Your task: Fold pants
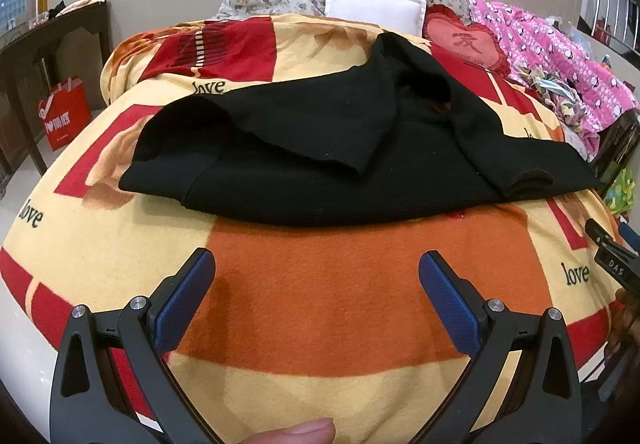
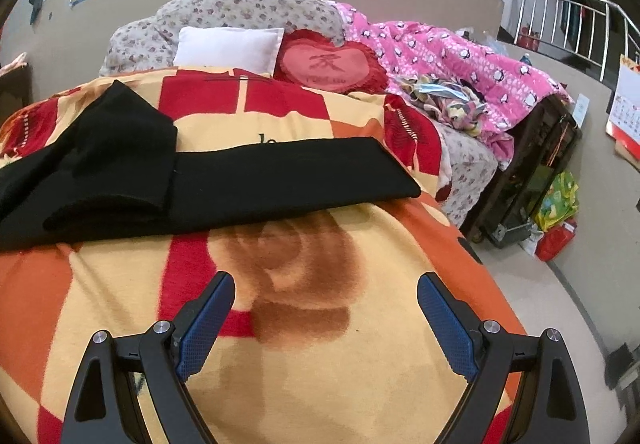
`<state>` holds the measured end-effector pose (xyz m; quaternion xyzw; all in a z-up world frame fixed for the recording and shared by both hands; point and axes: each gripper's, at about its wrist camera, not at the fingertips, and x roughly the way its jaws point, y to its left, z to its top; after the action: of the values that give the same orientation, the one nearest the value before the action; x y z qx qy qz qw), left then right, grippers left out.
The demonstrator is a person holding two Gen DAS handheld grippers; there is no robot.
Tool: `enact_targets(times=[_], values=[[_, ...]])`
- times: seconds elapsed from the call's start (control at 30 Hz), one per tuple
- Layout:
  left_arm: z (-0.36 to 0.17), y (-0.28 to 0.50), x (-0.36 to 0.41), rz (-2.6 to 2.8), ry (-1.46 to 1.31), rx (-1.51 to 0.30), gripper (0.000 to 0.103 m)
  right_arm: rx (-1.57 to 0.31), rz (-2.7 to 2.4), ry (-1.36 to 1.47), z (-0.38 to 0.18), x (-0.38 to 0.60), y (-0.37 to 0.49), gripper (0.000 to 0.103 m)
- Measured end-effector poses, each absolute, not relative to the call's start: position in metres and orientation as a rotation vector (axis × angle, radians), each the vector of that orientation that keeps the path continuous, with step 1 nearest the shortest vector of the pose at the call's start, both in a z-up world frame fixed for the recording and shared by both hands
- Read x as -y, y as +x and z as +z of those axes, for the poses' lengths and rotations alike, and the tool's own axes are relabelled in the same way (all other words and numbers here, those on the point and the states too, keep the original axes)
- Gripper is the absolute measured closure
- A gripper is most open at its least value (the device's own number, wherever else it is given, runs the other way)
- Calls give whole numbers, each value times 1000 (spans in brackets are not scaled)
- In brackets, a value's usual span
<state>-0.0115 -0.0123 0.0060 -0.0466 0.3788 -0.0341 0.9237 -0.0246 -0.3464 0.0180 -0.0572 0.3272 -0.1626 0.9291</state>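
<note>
Black pants (image 1: 320,148) lie across the patterned blanket (image 1: 320,304), partly folded, with one part laid back over the rest. In the right wrist view the pants (image 2: 260,180) stretch across the middle, one leg end reaching right. My left gripper (image 1: 316,260) is open and empty, hovering above the blanket a little in front of the pants. My right gripper (image 2: 326,282) is open and empty, also in front of the pants. The right gripper's tip (image 1: 608,248) shows at the right edge of the left wrist view.
A white pillow (image 2: 228,48), a red heart cushion (image 2: 328,64) and a pink quilt (image 2: 460,64) lie at the bed's far side. A red bag (image 1: 66,116) stands on the floor left. Bags (image 2: 560,212) and a railing (image 2: 568,20) are to the right.
</note>
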Motion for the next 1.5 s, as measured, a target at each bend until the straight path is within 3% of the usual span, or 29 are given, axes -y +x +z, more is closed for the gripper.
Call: enact_targets(times=[0.6, 0.93, 1.1, 1.33, 1.5], values=[[7, -13, 11, -72, -111, -766, 1, -672, -367, -131, 17, 347, -23, 12], [22, -13, -49, -269, -311, -677, 1, -672, -336, -90, 17, 350, -23, 12], [13, 6, -72, -309, -405, -813, 1, -674, -327, -80, 17, 349, -22, 12], [9, 10, -82, -321, -454, -803, 1, -675, -325, -79, 17, 350, -22, 12], [10, 10, -64, -210, -315, -837, 1, -674, -322, -79, 17, 350, -22, 12]])
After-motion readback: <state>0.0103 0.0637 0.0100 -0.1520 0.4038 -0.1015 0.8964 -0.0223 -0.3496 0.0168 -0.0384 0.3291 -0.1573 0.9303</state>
